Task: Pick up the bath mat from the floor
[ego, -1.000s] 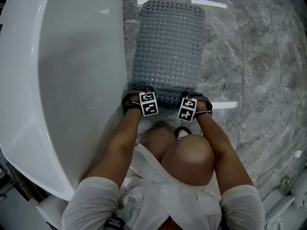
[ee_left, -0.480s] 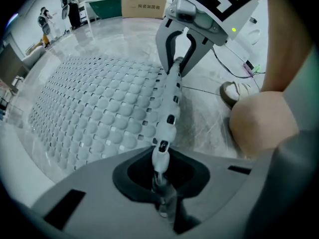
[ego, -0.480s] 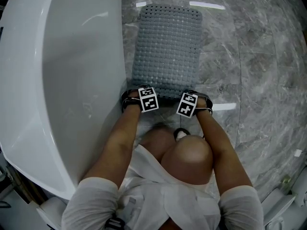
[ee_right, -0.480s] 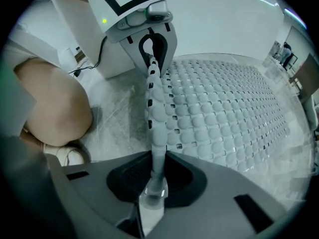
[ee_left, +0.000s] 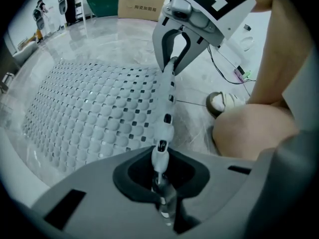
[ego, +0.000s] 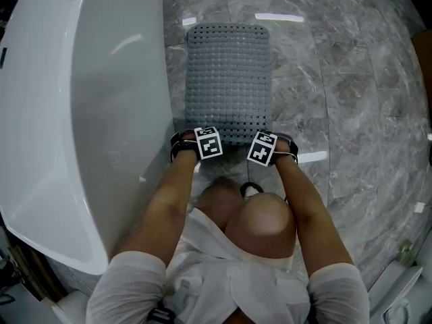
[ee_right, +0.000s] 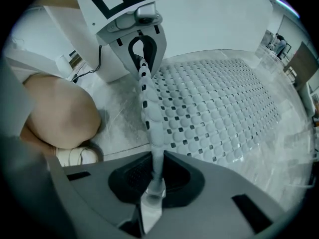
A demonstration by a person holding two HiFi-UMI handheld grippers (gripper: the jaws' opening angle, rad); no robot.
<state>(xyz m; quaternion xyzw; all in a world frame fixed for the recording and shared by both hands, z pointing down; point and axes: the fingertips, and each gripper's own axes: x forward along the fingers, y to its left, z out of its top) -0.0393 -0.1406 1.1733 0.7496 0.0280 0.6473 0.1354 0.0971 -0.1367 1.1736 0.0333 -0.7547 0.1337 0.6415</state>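
Both jaw pairs narrowed since earlier: left tool [ee_left: 159,171] clamped on bath mat [ego: 228,79] near edge, right tool [ee_right: 153,176] closing on it. Risk: the thin-edge hold may slip under the mat's weight.

We find the bath mat [ego: 228,79] on the floor [ego: 351,100], at twelve o'clock from the knee [ego: 260,221]. The bathtub [ego: 81,113] lies just beside it at nine o'clock. A shoe [ego: 251,190] sits between mat and knee.
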